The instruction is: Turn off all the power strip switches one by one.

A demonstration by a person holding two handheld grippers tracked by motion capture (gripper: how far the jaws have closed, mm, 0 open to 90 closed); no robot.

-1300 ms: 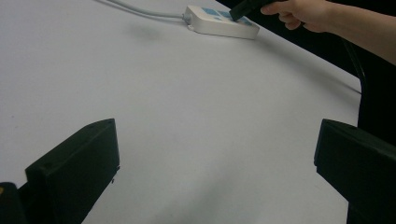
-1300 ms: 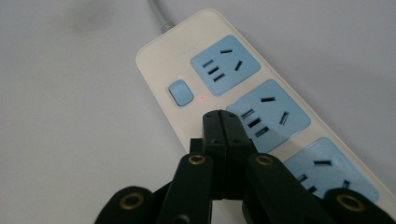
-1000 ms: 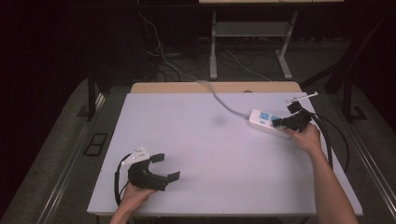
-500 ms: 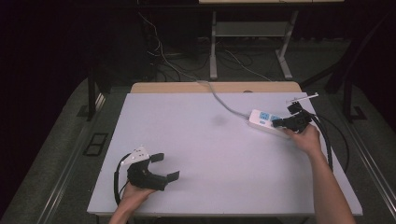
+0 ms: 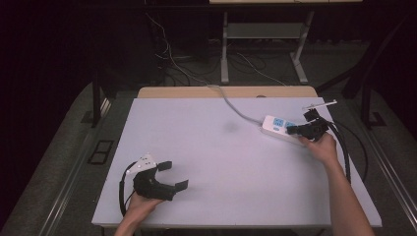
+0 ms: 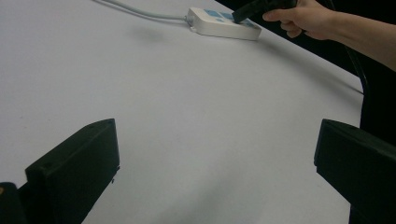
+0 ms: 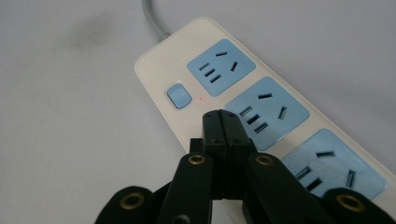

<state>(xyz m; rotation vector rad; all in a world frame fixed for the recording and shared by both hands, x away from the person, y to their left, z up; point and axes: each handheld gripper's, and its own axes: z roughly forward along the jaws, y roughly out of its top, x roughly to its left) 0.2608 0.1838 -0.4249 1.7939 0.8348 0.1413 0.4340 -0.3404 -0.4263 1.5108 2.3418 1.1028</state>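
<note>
Over power strip point(image 7: 261, 112): right gripper point(image 7: 223, 122) jaws closed, empty; left gripper point(image 5: 172, 175) jaws wide open, empty.

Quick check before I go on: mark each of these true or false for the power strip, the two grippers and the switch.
1. The right gripper has its jaws shut together. True.
2. The left gripper is clamped on the power strip. False: its jaws are open over bare table, far from the strip.
3. The strip's switch is blue. True.
4. A plug sits in the middle socket. False: every visible socket is empty.
5. The strip's cable runs off the table's far edge. True.
</note>
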